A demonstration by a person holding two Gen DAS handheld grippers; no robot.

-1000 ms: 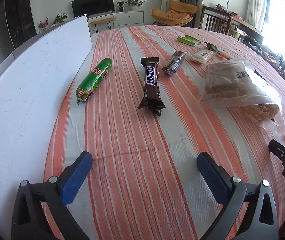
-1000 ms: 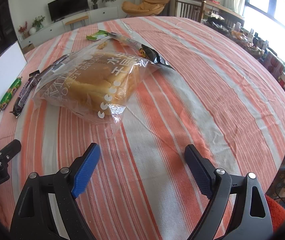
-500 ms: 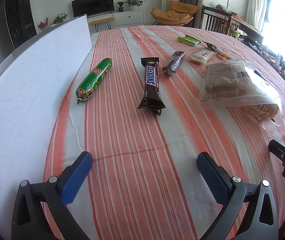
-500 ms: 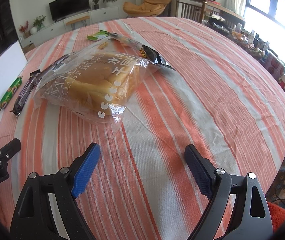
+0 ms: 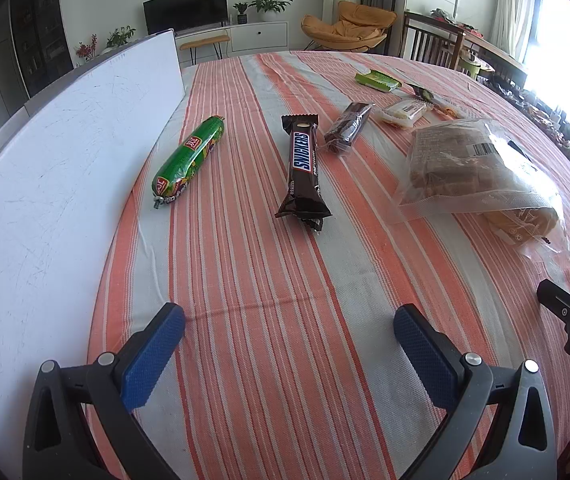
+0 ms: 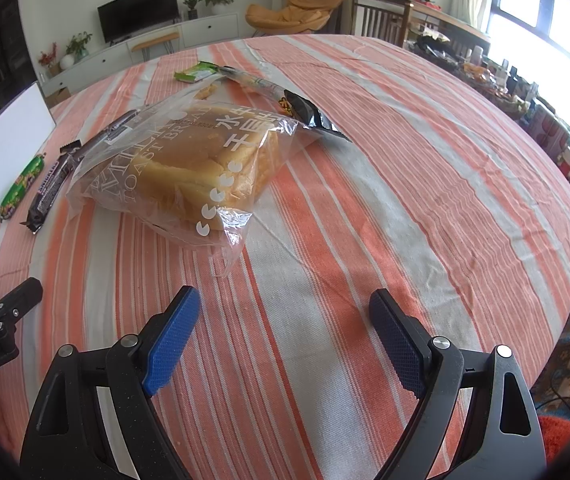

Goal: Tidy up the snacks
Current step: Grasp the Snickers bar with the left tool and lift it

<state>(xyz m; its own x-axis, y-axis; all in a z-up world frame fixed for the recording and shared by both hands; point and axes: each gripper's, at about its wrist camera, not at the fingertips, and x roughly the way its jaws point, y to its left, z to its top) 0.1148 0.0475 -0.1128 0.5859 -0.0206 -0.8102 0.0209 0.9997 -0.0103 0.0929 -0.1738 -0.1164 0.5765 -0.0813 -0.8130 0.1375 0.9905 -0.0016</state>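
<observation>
Ahead of the left hand-held gripper [image 5: 289, 330], on the striped cloth of the counter [image 5: 269, 360], lie the snacks. Its blue-padded fingers [image 5: 151, 360] stand wide apart with nothing between them. Straight ahead and well apart from it is a Snickers bar [image 5: 303, 168], lengthwise to the view. To the left of that, near the white board [image 5: 53, 184] that stands along the counter's left edge, is a green sausage [image 5: 189, 158]. Beyond and slightly right of the Snickers lies a dark wrapped bar [image 5: 348, 127], then a pale small packet [image 5: 404, 111] and a green packet [image 5: 377, 81] farther off. Forward-right sits a clear bag of toast bread [image 5: 481, 176].

The right hand-held gripper [image 6: 285, 312] is likewise spread open and empty, hovering over bare cloth. Just ahead and to its left lies the same bread bag [image 6: 189, 176], its loose plastic end pointing toward the gripper. Behind the bag a long snack packet with a black end [image 6: 309, 114] touches its far corner. The left gripper's tip shows at this view's left edge.
</observation>
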